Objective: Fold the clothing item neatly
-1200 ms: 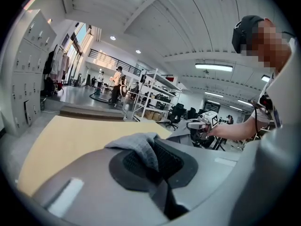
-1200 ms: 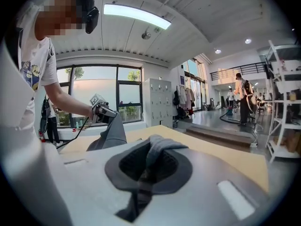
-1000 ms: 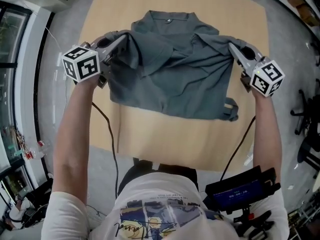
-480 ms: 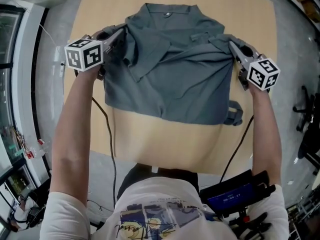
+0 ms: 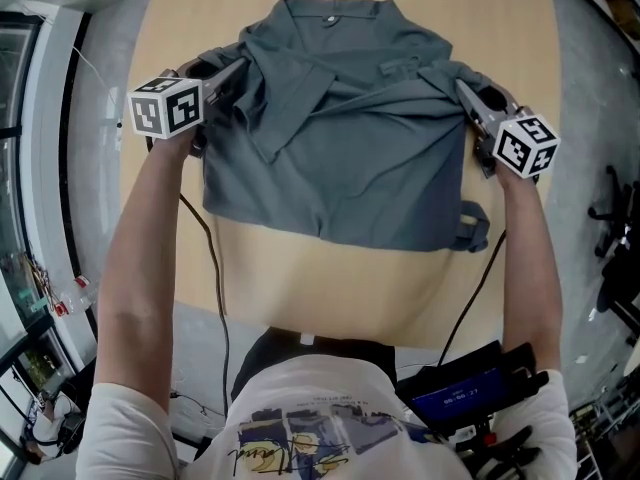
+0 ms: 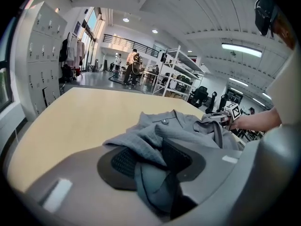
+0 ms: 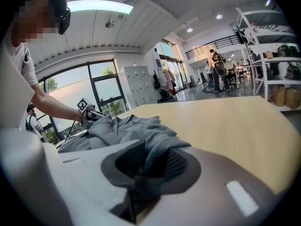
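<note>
**A:** Where is the grey shirt lying?

**B:** It is lying on the tan surface, with its collar pointing far and both sides gathered inward. Its near hem is running left to right, and a bare strip is showing between the hem and the surface's near edge.

**A:** What are the tools doing?

**B:** The left tool is sitting at the far-left fold and the right tool at the far-right fold. Both have just been opening. Each is now released, with cloth lying loosely between its pads.

**A:** Where is room opening up?

**B:** Bare surface is showing beyond the collar and to the right of the shirt. The left side is lying close to the surface's left edge. A sleeve is poking out at the near-right corner.
</note>
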`<state>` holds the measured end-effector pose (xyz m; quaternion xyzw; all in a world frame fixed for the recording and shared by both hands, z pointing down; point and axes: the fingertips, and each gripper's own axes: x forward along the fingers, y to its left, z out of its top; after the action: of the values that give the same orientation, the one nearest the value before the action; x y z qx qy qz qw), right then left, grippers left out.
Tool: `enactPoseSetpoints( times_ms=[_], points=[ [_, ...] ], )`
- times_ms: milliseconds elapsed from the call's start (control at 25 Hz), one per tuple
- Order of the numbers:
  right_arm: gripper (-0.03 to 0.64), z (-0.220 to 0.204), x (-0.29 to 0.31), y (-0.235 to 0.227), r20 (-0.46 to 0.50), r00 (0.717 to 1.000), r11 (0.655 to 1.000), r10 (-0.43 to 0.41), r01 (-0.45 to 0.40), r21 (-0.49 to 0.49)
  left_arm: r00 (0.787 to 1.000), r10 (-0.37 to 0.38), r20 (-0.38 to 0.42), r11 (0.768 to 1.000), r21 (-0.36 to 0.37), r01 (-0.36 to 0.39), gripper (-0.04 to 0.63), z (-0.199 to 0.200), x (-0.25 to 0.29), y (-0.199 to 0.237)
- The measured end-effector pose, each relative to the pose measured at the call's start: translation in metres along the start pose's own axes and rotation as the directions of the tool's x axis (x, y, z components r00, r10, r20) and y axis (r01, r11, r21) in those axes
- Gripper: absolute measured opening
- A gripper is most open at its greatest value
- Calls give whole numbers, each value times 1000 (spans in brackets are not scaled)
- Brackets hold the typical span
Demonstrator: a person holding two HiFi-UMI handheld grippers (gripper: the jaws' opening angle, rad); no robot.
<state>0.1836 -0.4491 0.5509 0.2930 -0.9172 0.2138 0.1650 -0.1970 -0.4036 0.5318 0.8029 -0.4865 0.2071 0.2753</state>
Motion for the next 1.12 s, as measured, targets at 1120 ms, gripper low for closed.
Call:
enactPoseSetpoints(
  times_ms=[1120],
  points=[
    [164, -25, -62, 13, -69, 991, 992, -116, 119, 47, 999, 33, -13, 998, 51, -32, 215, -19, -73, -27]
  ],
)
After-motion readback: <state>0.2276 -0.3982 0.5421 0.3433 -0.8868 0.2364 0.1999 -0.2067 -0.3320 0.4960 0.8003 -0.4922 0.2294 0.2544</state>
